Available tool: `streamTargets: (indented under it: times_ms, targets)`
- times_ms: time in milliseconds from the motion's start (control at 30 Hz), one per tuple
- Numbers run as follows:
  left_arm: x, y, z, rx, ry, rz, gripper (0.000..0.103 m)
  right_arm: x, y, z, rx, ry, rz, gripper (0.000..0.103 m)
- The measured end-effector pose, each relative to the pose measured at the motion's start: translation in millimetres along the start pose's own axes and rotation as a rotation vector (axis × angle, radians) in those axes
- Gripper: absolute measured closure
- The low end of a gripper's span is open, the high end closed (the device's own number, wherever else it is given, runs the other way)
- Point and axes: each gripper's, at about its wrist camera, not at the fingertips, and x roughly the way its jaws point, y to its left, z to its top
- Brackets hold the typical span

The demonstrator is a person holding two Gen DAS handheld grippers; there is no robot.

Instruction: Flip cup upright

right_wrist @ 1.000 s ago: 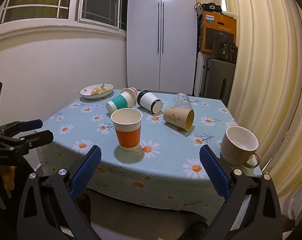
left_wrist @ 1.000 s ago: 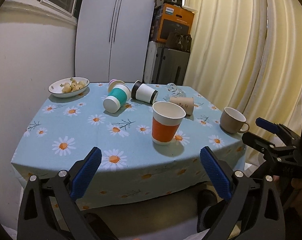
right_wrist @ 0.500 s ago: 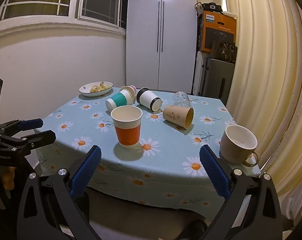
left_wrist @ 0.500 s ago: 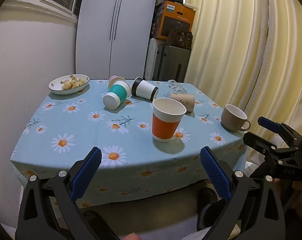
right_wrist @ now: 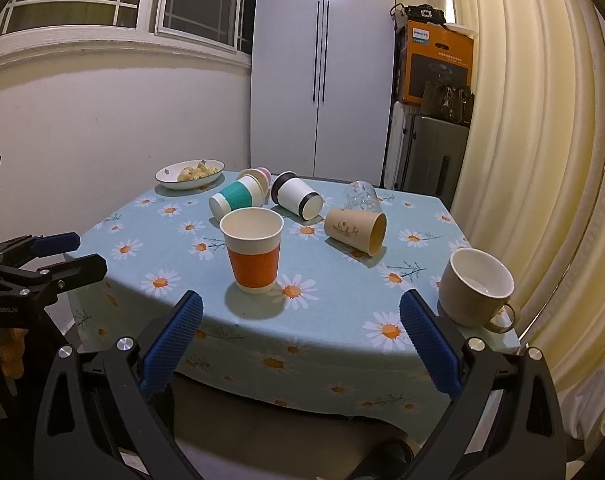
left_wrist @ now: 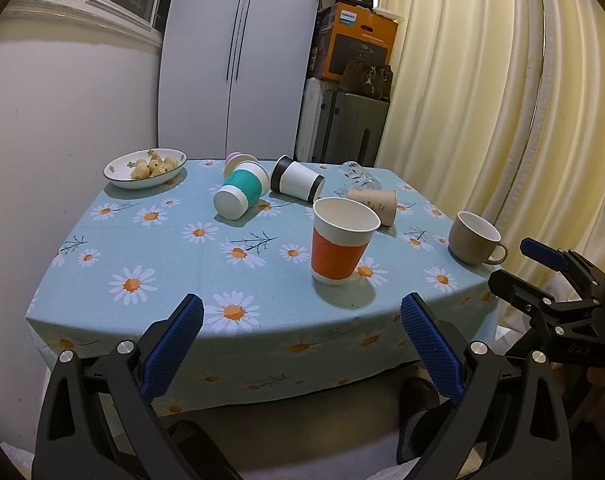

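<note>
Standing upright near the front of the daisy-print tablecloth (left_wrist: 150,248), the orange-banded paper cup (left_wrist: 339,240) has its open mouth up and nothing touching it. Both grippers hang short of the table's near edge, at 6 o'clock from the cup: the left gripper (left_wrist: 301,344) and the right gripper (right_wrist: 301,344) each point forward with jaws spread wide and nothing between the blue pads. At 12 o'clock from the cup lie a teal-banded cup (left_wrist: 242,190), a black-and-white cup (left_wrist: 297,179), a clear glass (right_wrist: 360,195) and a brown paper cup (right_wrist: 356,230), all on their sides. A beige mug (right_wrist: 476,288) stands upright at 3 o'clock, a bowl of food (left_wrist: 145,168) at 10 o'clock. The right wrist view shows the brown cup's open mouth and printed side, which the orange cup half hides in the left view. A pink cup (right_wrist: 262,172) behind the teal one is mostly covered in both views.
</note>
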Motion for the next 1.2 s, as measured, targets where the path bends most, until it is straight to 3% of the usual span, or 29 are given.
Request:
streamTargets:
  times_ms: [1200]
  targets:
    - [5.1, -4.5, -2.7, 0.014, 0.027, -0.006, 0.007, 3.6, -0.2, -2.2, -0.008, 0.011, -0.013, 0.005]
